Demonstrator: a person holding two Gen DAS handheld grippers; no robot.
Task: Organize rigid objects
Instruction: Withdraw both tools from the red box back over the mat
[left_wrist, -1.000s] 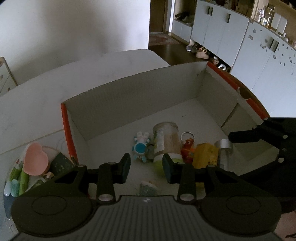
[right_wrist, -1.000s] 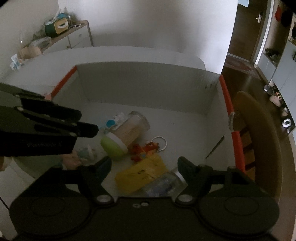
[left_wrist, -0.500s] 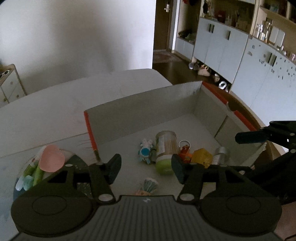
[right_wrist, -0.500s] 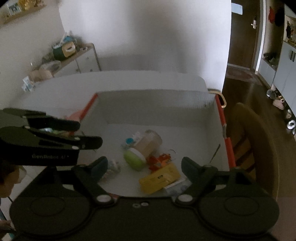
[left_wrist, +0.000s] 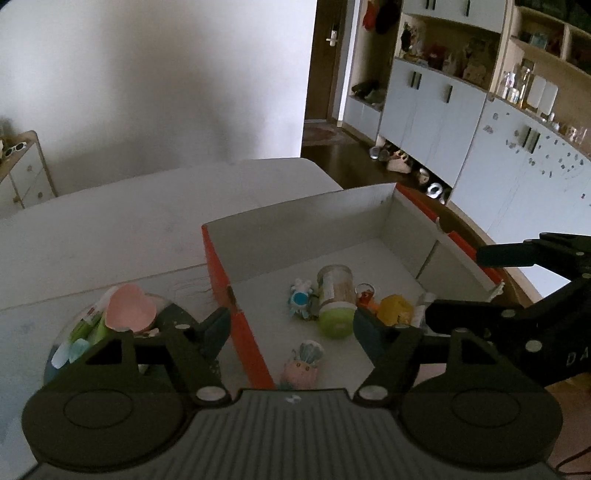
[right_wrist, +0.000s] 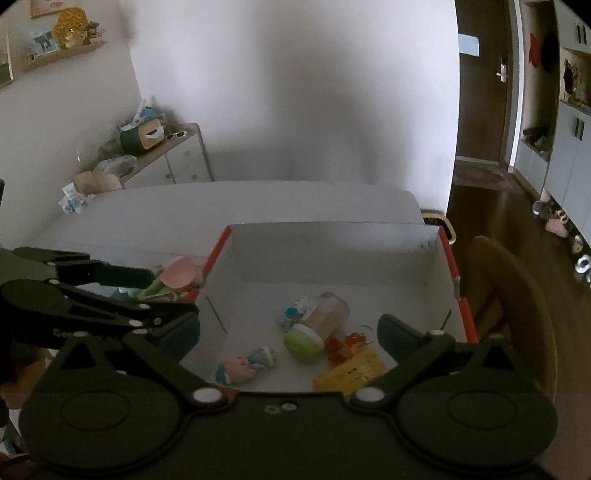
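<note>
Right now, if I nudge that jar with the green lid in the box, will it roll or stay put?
Probably roll: the jar lies on its side, round-bodied, on the smooth box floor. The blue toy and orange toy beside it may stop it soon. It looks like clear plastic with pale contents, so likely light.

Left gripper (left_wrist: 291, 326): matte black, two round flat discs flanking a ribbed grey centre plate; silver screws showing at the finger pivots. Fingers (left_wrist: 216, 328) wearing dark teal pads. Right gripper (right_wrist: 288, 332): same build (smooth black centre, two small screws); faint grey lettering, unreadable, showing on both.
</note>
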